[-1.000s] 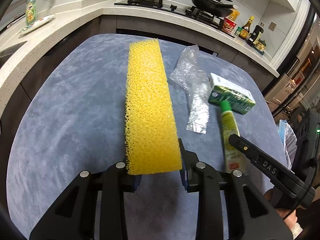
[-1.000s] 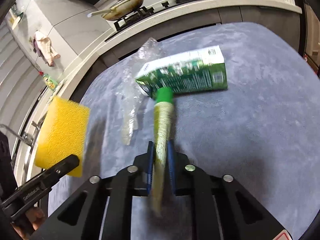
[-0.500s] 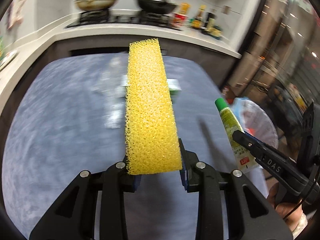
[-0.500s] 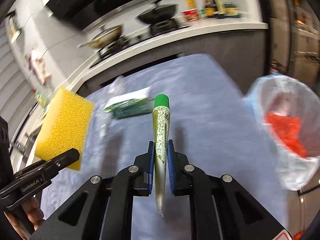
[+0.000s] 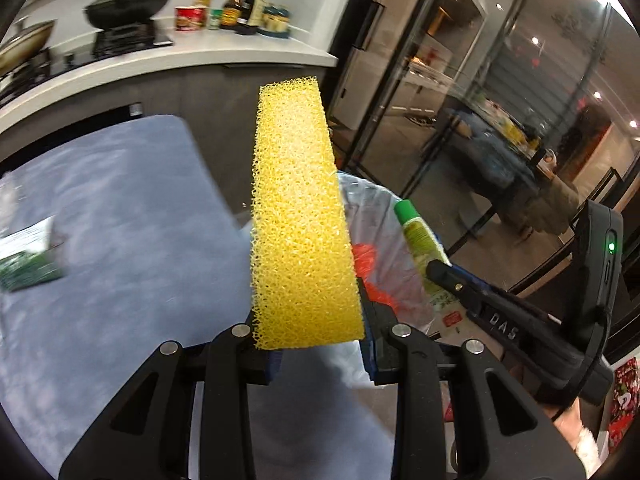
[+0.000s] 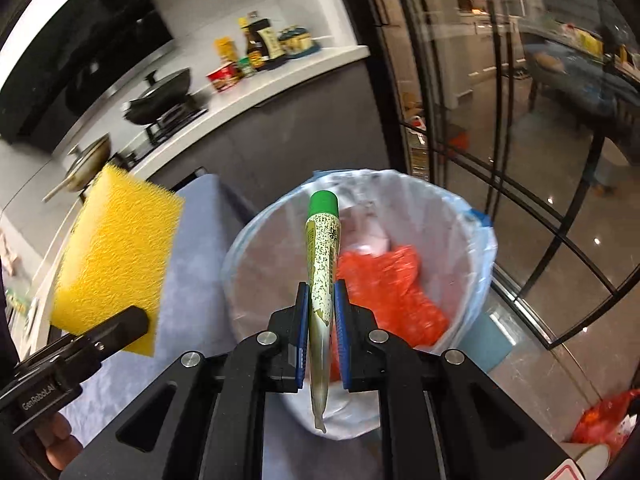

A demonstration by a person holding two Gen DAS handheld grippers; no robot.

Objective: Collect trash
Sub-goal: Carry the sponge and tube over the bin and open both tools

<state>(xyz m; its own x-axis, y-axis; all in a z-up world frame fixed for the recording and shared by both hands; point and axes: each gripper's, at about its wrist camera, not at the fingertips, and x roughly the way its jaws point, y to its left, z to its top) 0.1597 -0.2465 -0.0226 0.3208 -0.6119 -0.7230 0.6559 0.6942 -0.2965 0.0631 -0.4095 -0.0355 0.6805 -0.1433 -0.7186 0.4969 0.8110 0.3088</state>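
My left gripper (image 5: 316,320) is shut on a long yellow sponge (image 5: 298,216) that sticks out ahead, over the right edge of the blue-grey table (image 5: 120,216). The same sponge (image 6: 116,256) shows at the left of the right wrist view. My right gripper (image 6: 322,304) is shut on a flattened green-capped tube (image 6: 322,248), held above a bin lined with a clear bag (image 6: 476,248) that holds red crumpled trash (image 6: 388,280). In the left wrist view the tube (image 5: 420,240) and the right gripper (image 5: 444,276) hang over the bag (image 5: 384,264). A green carton (image 5: 28,268) lies on the table at far left.
A white kitchen counter (image 5: 160,68) with a stove, pans and sauce bottles (image 5: 240,4) runs behind the table. Black-framed glass doors (image 6: 500,120) stand to the right of the bin. A red bag (image 6: 604,420) lies on the floor at lower right.
Both grippers have swung right from over the table to the bin beside it, carrying the sponge and tube. The carton and plastic wrapper have slid off to the left of view.
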